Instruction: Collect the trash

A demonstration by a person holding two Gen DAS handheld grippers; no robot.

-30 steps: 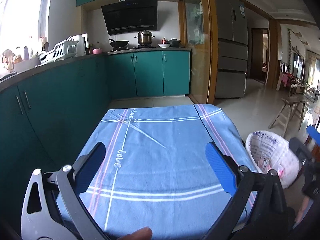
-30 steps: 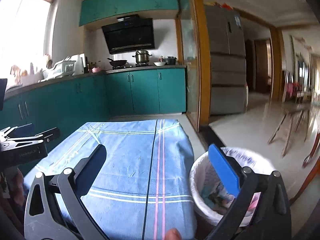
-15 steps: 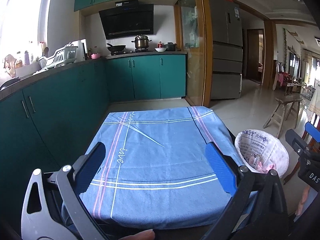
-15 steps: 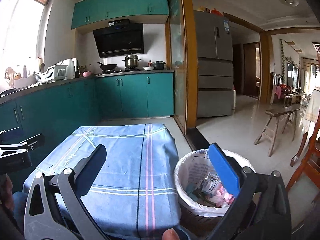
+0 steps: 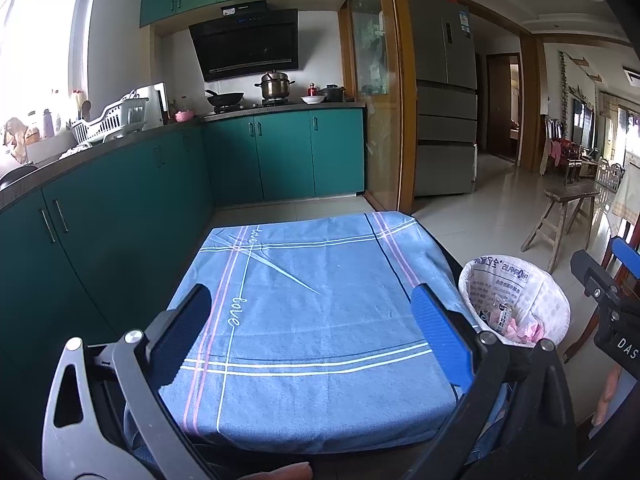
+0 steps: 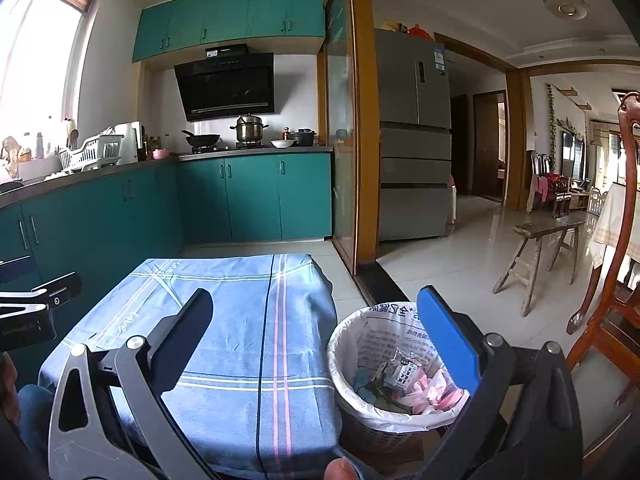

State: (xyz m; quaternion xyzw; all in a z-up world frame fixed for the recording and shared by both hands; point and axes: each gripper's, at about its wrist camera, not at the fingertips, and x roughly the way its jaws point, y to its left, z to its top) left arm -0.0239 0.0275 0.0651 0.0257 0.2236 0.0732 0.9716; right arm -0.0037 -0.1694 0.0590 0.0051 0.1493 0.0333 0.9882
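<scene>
A low table under a blue cloth (image 5: 312, 320) fills the middle of the left wrist view and shows in the right wrist view (image 6: 224, 344). No loose trash shows on it. A wicker bin with a white liner (image 6: 360, 396) stands at the table's right side, holding wrappers and pink scraps (image 6: 408, 384); it also shows in the left wrist view (image 5: 552, 308). My left gripper (image 5: 312, 332) is open and empty above the near part of the cloth. My right gripper (image 6: 320, 332) is open and empty above the table's right edge and the bin.
Teal cabinets (image 5: 100, 216) run along the left and back. A fridge (image 6: 412, 136) stands beyond a wooden door frame. A wooden stool (image 6: 544, 256) and a red wooden chair (image 6: 616, 288) stand on the tiled floor at the right.
Both grippers have pulled back and risen, so the whole cloth and its near edge now show. The bin sits further inside both views. Both grippers stay open.
</scene>
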